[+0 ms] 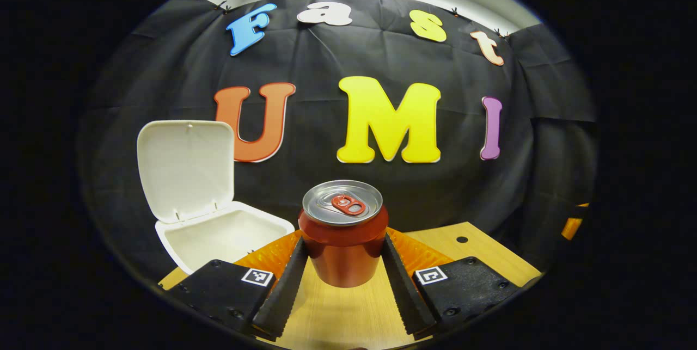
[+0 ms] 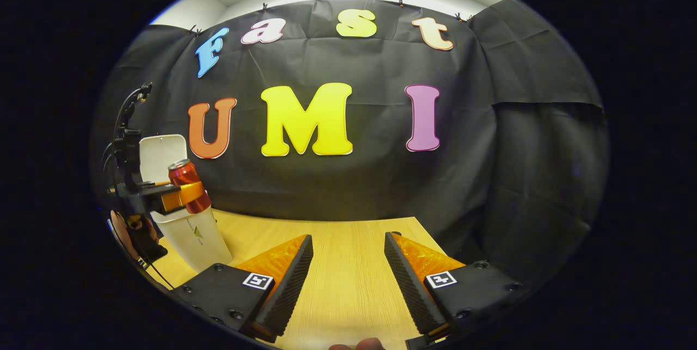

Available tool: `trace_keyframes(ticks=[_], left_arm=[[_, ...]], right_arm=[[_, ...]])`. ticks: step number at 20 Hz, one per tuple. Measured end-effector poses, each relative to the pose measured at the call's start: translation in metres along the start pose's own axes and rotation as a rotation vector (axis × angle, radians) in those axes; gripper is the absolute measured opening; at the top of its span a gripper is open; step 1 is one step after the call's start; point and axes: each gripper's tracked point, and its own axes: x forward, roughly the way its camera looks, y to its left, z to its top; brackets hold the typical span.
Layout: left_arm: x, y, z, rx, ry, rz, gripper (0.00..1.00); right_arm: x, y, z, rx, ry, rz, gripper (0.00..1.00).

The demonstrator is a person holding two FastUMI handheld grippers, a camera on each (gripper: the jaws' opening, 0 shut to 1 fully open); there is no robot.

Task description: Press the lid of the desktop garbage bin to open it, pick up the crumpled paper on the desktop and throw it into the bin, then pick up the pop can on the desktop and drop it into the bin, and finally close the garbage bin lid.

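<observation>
In the left gripper view, the left gripper point(image 1: 344, 263) has its fingers clamped on the upright pop can point(image 1: 343, 235), raised off the desk point(image 1: 337, 312), with the open-lidded bin point(image 1: 218, 233) at ten o'clock. In the right gripper view, the right gripper point(image 2: 348, 271) hangs over the desk with fingers apart and empty, and at nine o'clock the can sits just beside the bin.

can point(image 1: 343, 241): its lower sides are covered by the left gripper's fingers point(image 1: 283, 290); whether its base touches the tabletop point(image 1: 337, 312) cannot be told.
bin point(image 1: 223, 233): its body is cut off by the picture's edge; the inside is too washed out to make out any contents.
hand point(image 2: 130, 230): in the right gripper view, mostly hidden behind the left gripper point(image 2: 163, 197) at the rim.
bin label point(image 2: 195, 230): too small to tell.
</observation>
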Motion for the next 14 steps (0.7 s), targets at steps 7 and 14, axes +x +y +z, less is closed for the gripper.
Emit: trace_keyframes(ticks=[7,14], left_arm=[[0.018,0.085,0.043,0.012,-0.016,0.14,0.79],[0.047,0.146,0.01,0.022,0.071,0.211,0.8]], right_arm=[[0.003,0.009,0.002,0.037,0.003,0.003,0.84],[0.009,0.021,0.006,0.029,0.012,0.018,0.86]])
